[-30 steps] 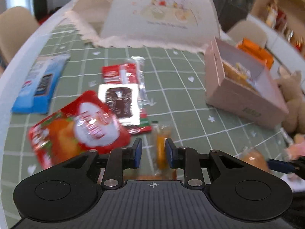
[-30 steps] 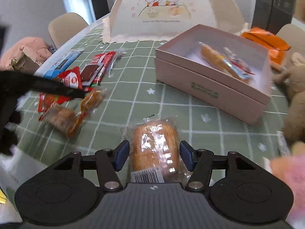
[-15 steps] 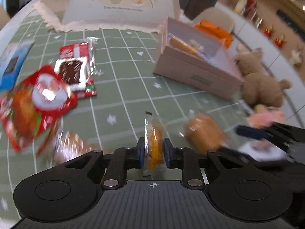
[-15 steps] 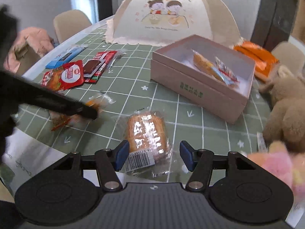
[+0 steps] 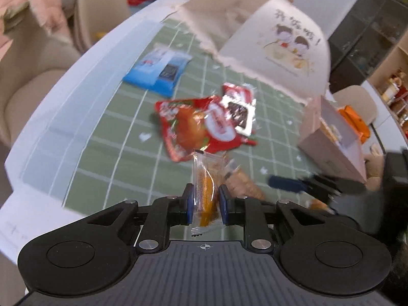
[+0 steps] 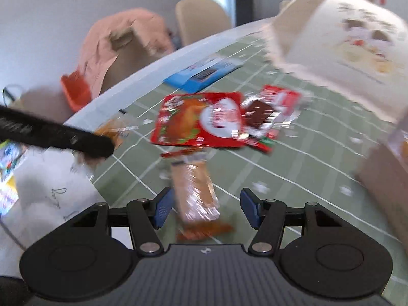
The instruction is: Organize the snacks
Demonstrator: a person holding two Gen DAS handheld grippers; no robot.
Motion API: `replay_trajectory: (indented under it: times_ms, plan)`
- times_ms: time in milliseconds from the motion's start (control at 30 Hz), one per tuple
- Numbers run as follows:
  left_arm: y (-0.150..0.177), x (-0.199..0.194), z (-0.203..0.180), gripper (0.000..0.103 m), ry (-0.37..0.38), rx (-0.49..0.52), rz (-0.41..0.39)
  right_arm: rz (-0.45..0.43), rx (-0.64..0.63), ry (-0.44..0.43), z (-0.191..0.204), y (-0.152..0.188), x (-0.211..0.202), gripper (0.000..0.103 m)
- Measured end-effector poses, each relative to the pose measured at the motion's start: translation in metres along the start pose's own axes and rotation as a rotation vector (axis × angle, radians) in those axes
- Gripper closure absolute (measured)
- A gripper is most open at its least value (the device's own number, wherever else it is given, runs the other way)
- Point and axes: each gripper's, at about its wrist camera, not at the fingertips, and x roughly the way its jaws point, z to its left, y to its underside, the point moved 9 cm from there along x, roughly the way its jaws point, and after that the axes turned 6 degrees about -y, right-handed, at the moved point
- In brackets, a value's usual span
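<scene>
While motion blur softens both views, the following is recorded. Left gripper [image 5: 206,204], black with blue pads: narrowed onto a small clear crinkled plastic sachet with orange filling [image 5: 204,193], which is held upright above the green grid-patterned tablecloth [image 5: 114,137]. Right gripper [image 6: 206,207]: spread wide, nothing held; a clear-wrapped oblong golden pastry [image 6: 195,191] is seen lying on the cloth between its fingers, nearer the left one, contact not discernible. Beyond: a glossy red foil snack bag [image 6: 201,119], a red-and-silver chocolate wafer wrapper [image 6: 270,112] overlapped by its edge, a flat blue packet [image 6: 204,74], a pale pink cardboard box [image 5: 334,140] at right.
</scene>
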Motion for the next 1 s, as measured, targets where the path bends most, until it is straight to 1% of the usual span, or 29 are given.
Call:
replay_trajectory:
  times_ms: [33,67,100,167,233,267,333,400,467,500,567,600,667,733,767,800,900,1000]
  plan:
    - [0.003,0.002,0.000,0.079,-0.003,0.001,0.010,0.026,-0.010,0.002,0.001,0.000,0.010,0.051]
    - [0.007,0.003,-0.001,0.079,-0.001,0.004,0.022,0.047,-0.018,0.006,0.002,0.001,0.014,0.066]
    - [0.008,0.003,-0.003,0.079,0.006,0.008,0.036,0.047,-0.024,0.015,0.002,0.001,0.011,0.068]
    - [0.008,0.001,-0.014,0.079,0.038,0.031,0.053,0.002,-0.010,0.008,0.000,0.002,-0.014,0.068]
    - [0.008,-0.007,-0.033,0.079,0.106,0.061,0.061,-0.059,0.028,0.025,-0.011,0.007,-0.054,0.068]
    - [0.004,-0.011,-0.048,0.079,0.159,0.071,0.067,-0.088,0.050,0.045,-0.019,0.011,-0.073,0.068]
    - [-0.011,-0.023,-0.088,0.079,0.290,0.095,0.071,-0.149,0.123,0.104,-0.042,0.022,-0.118,0.068]
    - [-0.034,-0.036,-0.133,0.079,0.402,0.162,0.038,-0.186,0.198,0.170,-0.065,0.036,-0.152,0.068]
    - [-0.064,-0.049,-0.185,0.079,0.493,0.259,-0.025,-0.206,0.261,0.254,-0.088,0.050,-0.182,0.068]
    - [-0.079,-0.052,-0.210,0.079,0.537,0.289,-0.050,-0.216,0.286,0.298,-0.098,0.056,-0.197,0.068]
    - [-0.109,-0.046,-0.258,0.079,0.590,0.325,-0.079,-0.227,0.317,0.380,-0.112,0.066,-0.219,0.068]
    - [-0.119,-0.038,-0.277,0.079,0.600,0.335,-0.081,-0.233,0.337,0.423,-0.118,0.072,-0.231,0.068]
    - [-0.133,-0.010,-0.309,0.075,0.596,0.351,-0.048,-0.243,0.367,0.467,-0.127,0.080,-0.248,0.068]
    - [-0.140,0.026,-0.316,0.075,0.513,0.312,-0.040,-0.248,0.400,0.511,-0.135,0.089,-0.265,0.068]
    - [-0.139,0.040,-0.311,0.075,0.471,0.290,-0.037,-0.250,0.413,0.527,-0.139,0.094,-0.270,0.068]
    - [-0.135,0.049,-0.305,0.075,0.454,0.273,-0.027,-0.251,0.424,0.535,-0.143,0.098,-0.272,0.068]
    - [-0.116,0.070,-0.277,0.075,0.458,0.220,0.035,-0.247,0.456,0.543,-0.159,0.101,-0.274,0.068]
    - [-0.094,0.084,-0.232,0.075,0.399,0.180,0.082,-0.242,0.468,0.521,-0.183,0.082,-0.259,0.068]
